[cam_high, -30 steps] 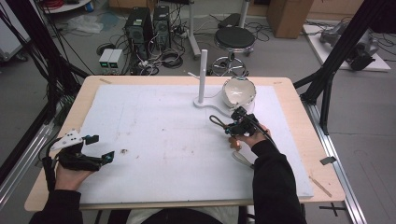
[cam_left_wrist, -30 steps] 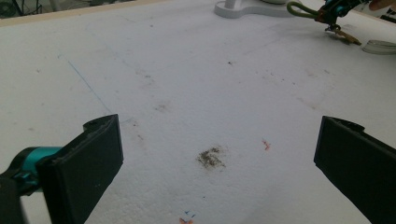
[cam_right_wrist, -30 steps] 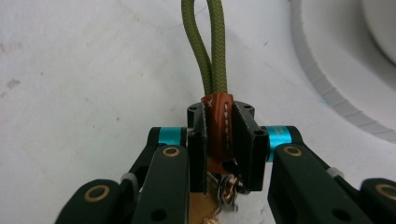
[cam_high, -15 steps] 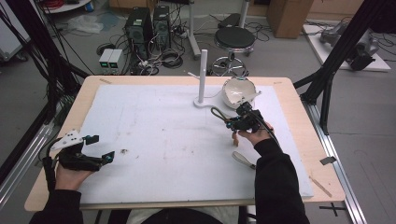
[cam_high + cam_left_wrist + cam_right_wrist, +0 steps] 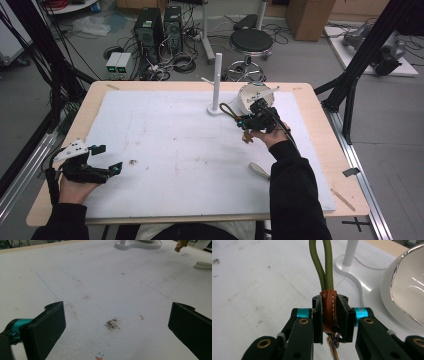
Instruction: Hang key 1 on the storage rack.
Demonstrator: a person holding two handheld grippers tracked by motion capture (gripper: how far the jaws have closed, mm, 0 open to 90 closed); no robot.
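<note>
The right gripper [image 5: 329, 315] has its jaws clamped on the orange leather sleeve of a keyring strap [image 5: 329, 307], its green cord loop [image 5: 323, 265] rising toward the white stand [image 5: 216, 80] and the mirror [image 5: 248, 97] at the far side of the table [image 5: 310, 165]. The left gripper [image 5: 102, 159] rests near the front left corner, jaws wide apart, holding nothing
</note>
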